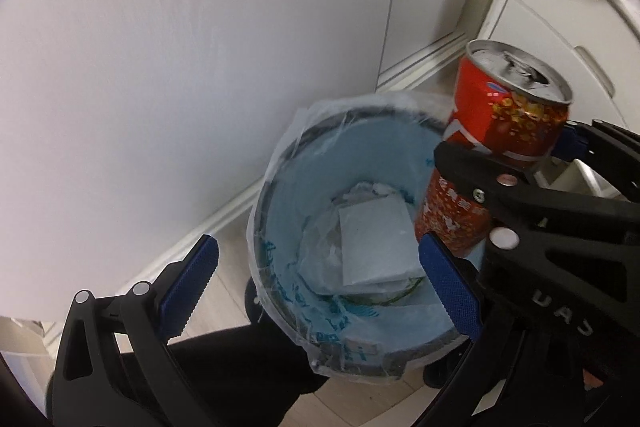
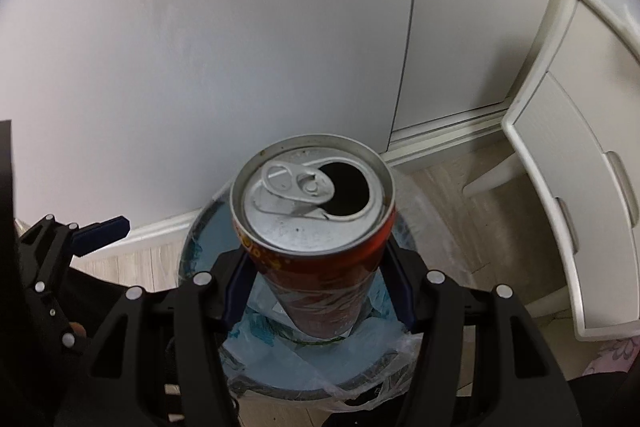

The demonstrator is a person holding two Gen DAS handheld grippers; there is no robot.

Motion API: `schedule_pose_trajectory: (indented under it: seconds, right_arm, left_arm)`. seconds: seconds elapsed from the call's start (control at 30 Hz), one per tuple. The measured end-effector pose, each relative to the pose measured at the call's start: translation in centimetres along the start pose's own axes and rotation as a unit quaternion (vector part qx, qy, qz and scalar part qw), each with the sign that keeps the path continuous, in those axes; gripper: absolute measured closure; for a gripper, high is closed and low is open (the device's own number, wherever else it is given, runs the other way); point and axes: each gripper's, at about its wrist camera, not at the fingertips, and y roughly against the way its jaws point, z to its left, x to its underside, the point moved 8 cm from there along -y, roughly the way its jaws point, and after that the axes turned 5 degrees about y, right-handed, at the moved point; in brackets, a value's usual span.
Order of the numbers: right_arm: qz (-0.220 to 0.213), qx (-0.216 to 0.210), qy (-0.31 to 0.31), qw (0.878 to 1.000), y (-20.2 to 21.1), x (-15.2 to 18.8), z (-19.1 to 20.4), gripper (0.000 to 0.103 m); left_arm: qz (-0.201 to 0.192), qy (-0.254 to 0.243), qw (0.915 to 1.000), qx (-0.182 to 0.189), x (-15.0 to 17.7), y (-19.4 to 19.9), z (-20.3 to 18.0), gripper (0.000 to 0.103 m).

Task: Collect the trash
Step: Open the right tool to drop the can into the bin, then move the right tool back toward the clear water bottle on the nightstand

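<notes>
Left wrist view shows the left gripper with jaws spread and empty over the lined bin; beside it, the right gripper clamps the red can above the opening, so it should centre before letting go.

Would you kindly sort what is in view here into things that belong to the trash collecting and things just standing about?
Job:
- red can, held in the right gripper
- lined bin, paper already inside
- left gripper, jaws open, empty

Standing about:
- white cabinet
- wall
- wood floor
</notes>
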Motion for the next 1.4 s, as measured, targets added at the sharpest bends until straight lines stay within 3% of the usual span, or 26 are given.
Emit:
schedule_pose_trajectory:
  seconds: [0.17, 0.37, 0.4, 0.43, 0.47, 0.67, 0.73, 1.07, 1.4]
  right_arm:
    - [0.017, 0.005, 0.013, 1.000, -1.8, 0.6, -0.1, 0.048]
    - [0.028, 0.005, 0.005, 1.000, -2.9, 0.8, -0.1, 0.046]
    - [0.031, 0.004, 0.003, 0.999, -2.9, 0.9, 0.0, 0.040]
    - [0.031, 0.011, 0.004, 0.999, -3.0, 0.9, -0.2, 0.022]
    - [0.028, 0.015, 0.006, 0.999, -2.9, 0.9, -0.2, 0.014]
    - [0.017, 0.028, 0.018, 0.999, -2.5, 0.8, -0.4, 0.013]
    - [0.010, 0.035, 0.020, 0.999, -2.2, 0.7, -0.5, 0.007]
    - [-0.006, 0.066, 0.013, 0.998, -0.6, 0.5, -2.3, 0.007]
    - [-0.050, 0.086, -0.022, 0.995, 5.2, -1.1, -4.8, 0.007]
  left_arm:
    - [0.039, -0.012, 0.9991, -0.014, 1.3, -2.9, -0.4, 0.006]
    - [0.040, -0.014, 0.9990, -0.015, 1.4, -3.0, -0.3, 0.006]
    - [0.040, -0.015, 0.9990, -0.015, 1.4, -3.0, -0.4, 0.006]
    - [0.042, -0.016, 0.9989, -0.015, 1.5, -3.1, -0.3, 0.006]
    - [0.042, -0.017, 0.9988, -0.016, 1.5, -3.1, -0.3, 0.006]
    - [0.037, -0.024, 0.9989, -0.016, 1.5, -3.3, -0.6, 0.006]
    - [0.034, -0.030, 0.9988, -0.017, 1.5, -3.4, -0.8, 0.006]
    - [0.011, -0.039, 0.9990, -0.017, 1.0, -2.4, -1.9, 0.006]
    - [-0.043, -0.027, 0.9986, -0.011, -2.1, 1.7, -2.4, 0.006]
